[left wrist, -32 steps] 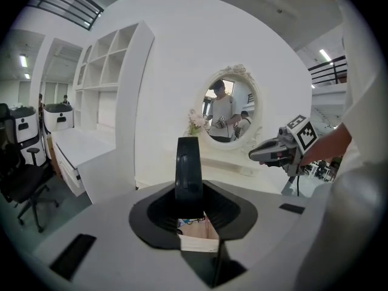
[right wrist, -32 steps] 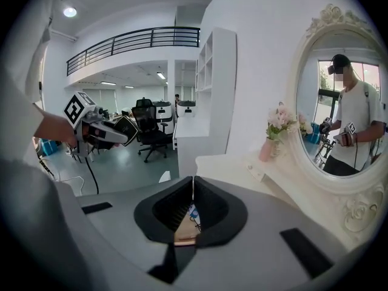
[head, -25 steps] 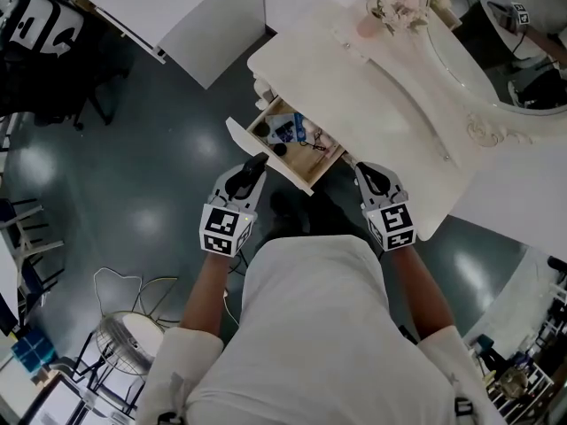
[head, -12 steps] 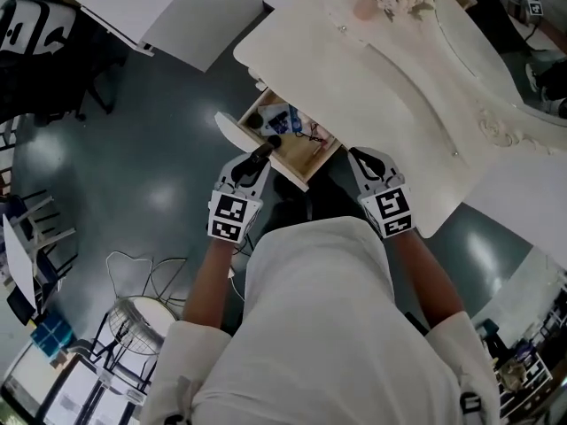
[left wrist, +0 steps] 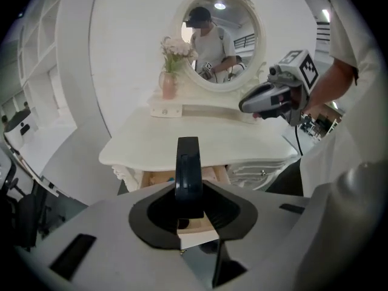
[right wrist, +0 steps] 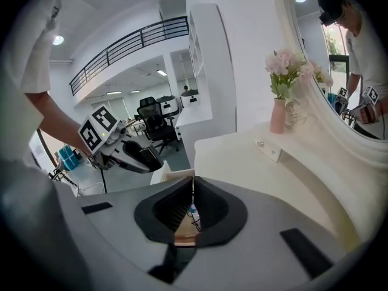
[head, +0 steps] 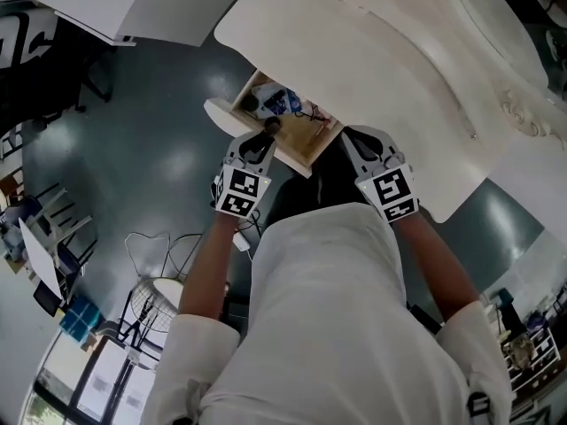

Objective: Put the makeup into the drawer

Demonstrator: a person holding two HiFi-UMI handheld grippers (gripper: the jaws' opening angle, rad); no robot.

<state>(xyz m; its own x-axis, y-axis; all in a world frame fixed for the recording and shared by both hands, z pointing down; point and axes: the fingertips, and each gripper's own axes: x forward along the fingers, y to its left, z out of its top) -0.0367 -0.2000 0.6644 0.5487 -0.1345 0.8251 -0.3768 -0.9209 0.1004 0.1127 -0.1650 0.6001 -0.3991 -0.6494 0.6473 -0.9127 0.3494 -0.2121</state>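
Note:
My left gripper (head: 265, 137) is shut on a dark, flat makeup case (left wrist: 187, 162) that stands upright between its pads. Its tip (head: 272, 124) reaches over the near edge of the open wooden drawer (head: 298, 149). The drawer sticks out from under the white dressing table (head: 381, 69) and holds a blue item (head: 285, 103) and a dark round one (head: 252, 104). To the right of the drawer, at the table's front edge, my right gripper (head: 358, 142) has its jaw tips together and nothing between them. In the right gripper view, the right gripper (right wrist: 193, 185) points toward the drawer (right wrist: 174, 176).
An oval mirror (left wrist: 219, 38) stands at the back of the table, with a pink vase of flowers (left wrist: 169, 80) and a small white box (right wrist: 268, 149) on top. A floor fan (head: 152, 312), cables and office chairs (head: 22, 38) stand on the dark floor at left.
Both grippers have come down and closer to the drawer. The left one, still holding the makeup case, now reaches over the drawer's near edge.

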